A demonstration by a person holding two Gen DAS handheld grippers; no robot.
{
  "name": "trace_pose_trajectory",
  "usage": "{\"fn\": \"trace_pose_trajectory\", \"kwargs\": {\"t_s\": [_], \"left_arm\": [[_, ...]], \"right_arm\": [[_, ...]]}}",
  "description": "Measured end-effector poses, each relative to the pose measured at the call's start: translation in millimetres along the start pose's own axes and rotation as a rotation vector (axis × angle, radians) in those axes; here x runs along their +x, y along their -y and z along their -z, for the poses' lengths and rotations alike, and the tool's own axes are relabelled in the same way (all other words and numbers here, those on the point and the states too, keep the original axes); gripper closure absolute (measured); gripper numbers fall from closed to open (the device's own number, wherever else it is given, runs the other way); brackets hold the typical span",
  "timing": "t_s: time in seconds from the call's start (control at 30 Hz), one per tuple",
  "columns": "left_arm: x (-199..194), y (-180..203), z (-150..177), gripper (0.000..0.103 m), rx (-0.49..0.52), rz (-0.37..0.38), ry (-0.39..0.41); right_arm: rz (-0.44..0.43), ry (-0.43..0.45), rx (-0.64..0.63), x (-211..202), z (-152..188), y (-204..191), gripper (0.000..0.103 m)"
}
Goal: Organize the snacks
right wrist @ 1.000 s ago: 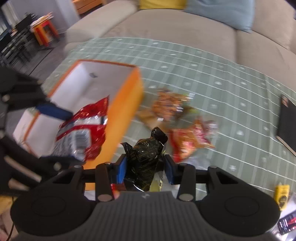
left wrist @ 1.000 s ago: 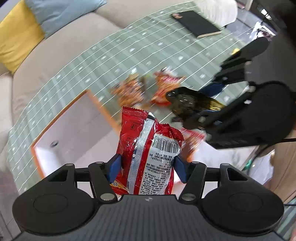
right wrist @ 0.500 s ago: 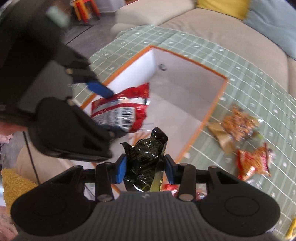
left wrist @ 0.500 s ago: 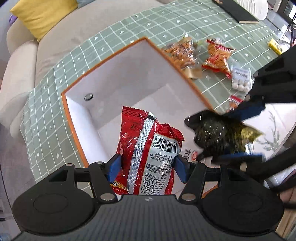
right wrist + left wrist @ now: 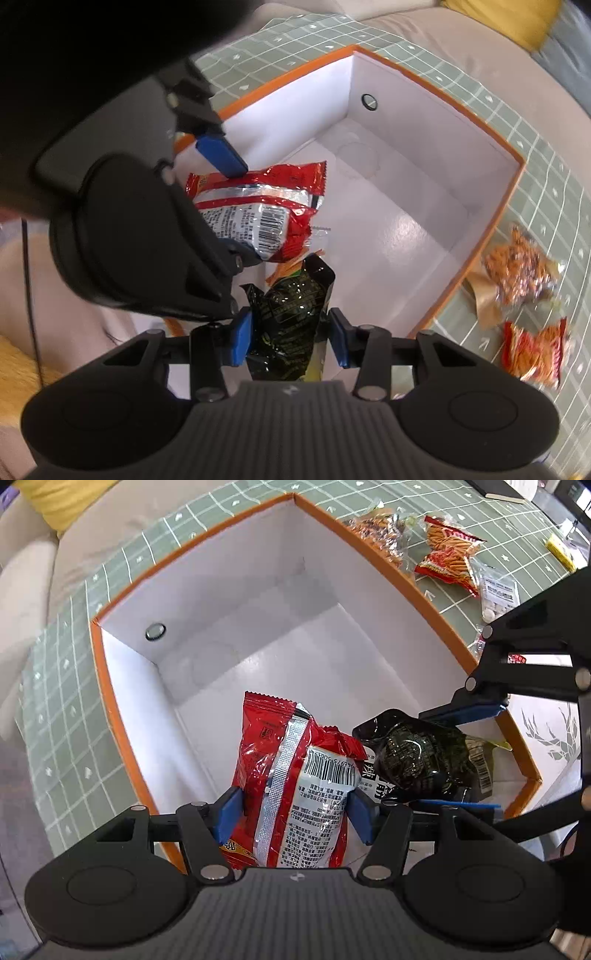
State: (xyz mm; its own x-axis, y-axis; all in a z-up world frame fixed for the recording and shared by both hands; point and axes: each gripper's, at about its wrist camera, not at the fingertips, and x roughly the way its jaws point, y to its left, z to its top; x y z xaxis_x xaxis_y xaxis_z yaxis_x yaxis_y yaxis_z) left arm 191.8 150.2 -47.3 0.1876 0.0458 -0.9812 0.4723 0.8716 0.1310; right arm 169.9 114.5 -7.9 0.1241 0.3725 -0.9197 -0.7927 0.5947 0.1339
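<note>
- Snack packet (image 5: 295, 794) between the left fingers: red, silver seam strip, white panel with black barcode.
- Snack packet (image 5: 291, 317) between the right fingers: glossy black, fine gold print.
- Finger pads (image 5: 229, 812): blue; gripper bodies black.
- Box (image 5: 258, 602) beyond both fingertips: white inside, orange rim.
- Tablecloth (image 5: 66, 716) around the box: sage green, white grid lines with small white marks.
- Loose packets (image 5: 448, 554) right of the left fingers: orange and red.

The red snack bag (image 5: 295, 782) bears a barcode with illegible digits.
</note>
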Motion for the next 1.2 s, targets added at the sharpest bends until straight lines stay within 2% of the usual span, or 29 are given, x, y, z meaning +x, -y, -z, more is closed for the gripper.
{"fn": "trace_pose_trajectory", "kwargs": {"t_s": [0.37,0.6,0.93,1.03,1.2], "left_arm": [[24.7,-1.6,-3.9,0.033,-0.047,0.011,-0.06],[33.3,-4.8,-5.6,0.033,-0.077,0.01,-0.087],[33.5,-8.3,-8.7,0.024,-0.109,-0.006,-0.075],[27.8,-9.2,-7.1,0.02,-0.116,-0.011,-0.061],[16.8,-12.3,-4.0,0.019,-0.135,-0.005,-0.042]], "right_arm": [[0.044,-0.016,-0.1,25.2,0.8,-0.4,0.06],[0.069,-0.006,-0.171,25.2,3.9,-5.9,0.058],[0.058,-0.008,-0.138,18.7,4.5,-3.8,0.051],[0.065,-0.004,-0.127,16.4,5.3,-0.8,0.044],[0.069,0.014,-0.128,12.1,5.4,-2.2,0.043]]}}
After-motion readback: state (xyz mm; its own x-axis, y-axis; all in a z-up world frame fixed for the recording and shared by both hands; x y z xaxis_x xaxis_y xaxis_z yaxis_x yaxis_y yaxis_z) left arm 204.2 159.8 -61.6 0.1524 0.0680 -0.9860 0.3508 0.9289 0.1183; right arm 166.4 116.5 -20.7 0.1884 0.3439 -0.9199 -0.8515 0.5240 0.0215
